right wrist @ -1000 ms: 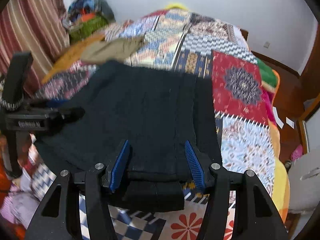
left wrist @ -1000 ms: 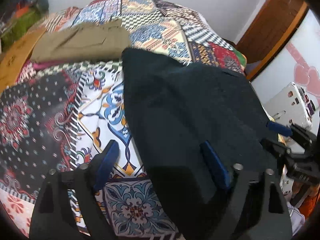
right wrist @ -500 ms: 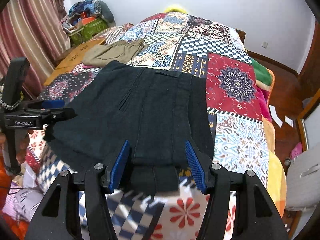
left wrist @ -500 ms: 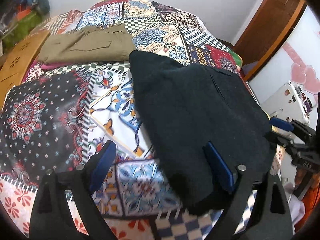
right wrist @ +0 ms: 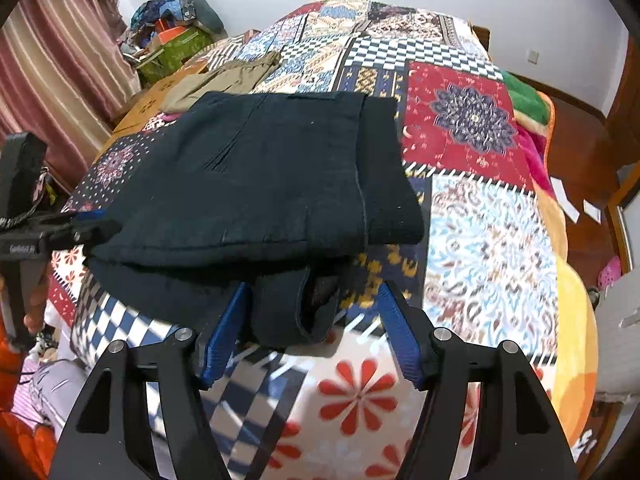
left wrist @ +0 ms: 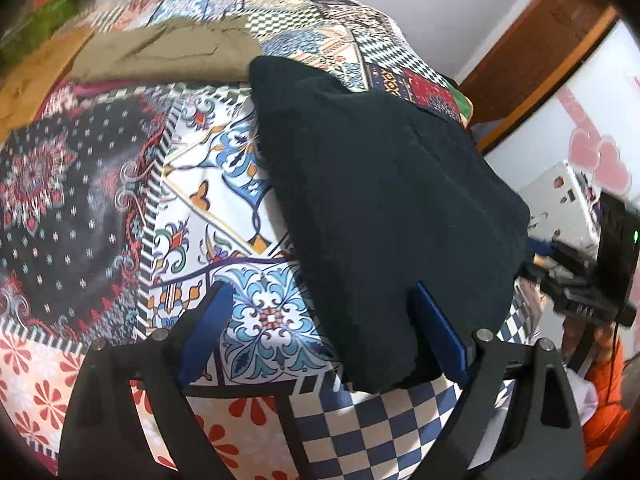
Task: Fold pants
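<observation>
Dark pants (right wrist: 256,184) lying folded in a stack at bed (right wrist: 492,240) edge; fold looking nearly done. Right claw (right wrist: 310,332) opening, releasing the hem; left claw (left wrist: 320,340) released, holding nothing.

- Dark pants (right wrist: 260,184): underside hidden; near hem partly behind right gripper (right wrist: 312,328) pads.
- Left wrist view: pants' (left wrist: 384,208) near corner behind left gripper's (left wrist: 320,332) right pad; contact unclear.
- Khaki garment (left wrist: 168,56): motion-blurred, detail unreadable.
- Clutter pile (right wrist: 176,28) by curtain: too small to ID.
- Patchwork quilt (right wrist: 480,220): cut off by frame edges.
</observation>
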The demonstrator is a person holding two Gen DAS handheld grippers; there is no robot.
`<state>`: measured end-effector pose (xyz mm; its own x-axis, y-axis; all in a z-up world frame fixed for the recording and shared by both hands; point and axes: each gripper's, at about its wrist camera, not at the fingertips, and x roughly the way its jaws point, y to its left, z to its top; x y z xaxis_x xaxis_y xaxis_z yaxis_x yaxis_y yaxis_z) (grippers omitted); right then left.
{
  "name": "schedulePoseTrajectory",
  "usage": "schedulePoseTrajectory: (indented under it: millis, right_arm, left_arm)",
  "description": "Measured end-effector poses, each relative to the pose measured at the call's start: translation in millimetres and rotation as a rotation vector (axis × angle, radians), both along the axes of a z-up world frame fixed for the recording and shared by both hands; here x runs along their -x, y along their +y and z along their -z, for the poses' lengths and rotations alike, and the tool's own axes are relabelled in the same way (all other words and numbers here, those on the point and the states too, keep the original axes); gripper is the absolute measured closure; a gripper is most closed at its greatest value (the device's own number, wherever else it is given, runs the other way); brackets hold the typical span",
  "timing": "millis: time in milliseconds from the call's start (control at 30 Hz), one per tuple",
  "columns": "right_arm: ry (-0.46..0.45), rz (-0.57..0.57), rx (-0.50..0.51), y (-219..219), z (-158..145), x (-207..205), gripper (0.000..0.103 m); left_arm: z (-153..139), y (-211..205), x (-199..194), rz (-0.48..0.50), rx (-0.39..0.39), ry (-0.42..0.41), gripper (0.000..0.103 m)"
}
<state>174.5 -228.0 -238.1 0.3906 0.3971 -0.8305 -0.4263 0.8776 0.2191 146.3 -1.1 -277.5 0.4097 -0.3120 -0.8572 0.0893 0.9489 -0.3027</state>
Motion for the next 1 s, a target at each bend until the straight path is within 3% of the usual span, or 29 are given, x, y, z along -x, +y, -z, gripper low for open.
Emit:
schedulePoseTrajectory:
  millis: [167, 333, 600, 700, 867, 1000]
  right_arm:
    - [-0.063, 0.006, 0.067, 0.0, 3.7, -15.3, 0.041]
    - [-0.053, 0.026, 0.069, -6.3, 14.9, -49.8, 0.041]
    - [-0.097, 0.031, 0.168, 11.3, 21.4, -111.6, 0.041]
    - [-0.094, 0.039, 0.161, 10.8, 19.3, -116.5, 0.041]
    - [-0.082, 0.065, 0.127, -1.4, 7.8, -101.2, 0.041]
    - [-0.11, 0.058, 0.1, -4.3, -17.0, -75.6, 0.041]
  left_arm:
    - [-3.9, -19.7, -8.8, 0.032, -0.03, -0.012, 0.011]
    - [-6.0, -44.3, -18.0, 0.075, -0.062, -0.053, 0.011]
    - [-2.3, -60.7, -42.0, 0.082, -0.003, -0.056, 0.011]
    - [-13.1, -50.0, -36.4, 0.096, -0.005, -0.073, 0.011]
    - [-40.7, -11.6, -30.5, 0.032, -0.124, -0.164, 0.011]
    - [-50.2, 33.9, -50.2, -0.057, -0.208, -0.202, 0.011]
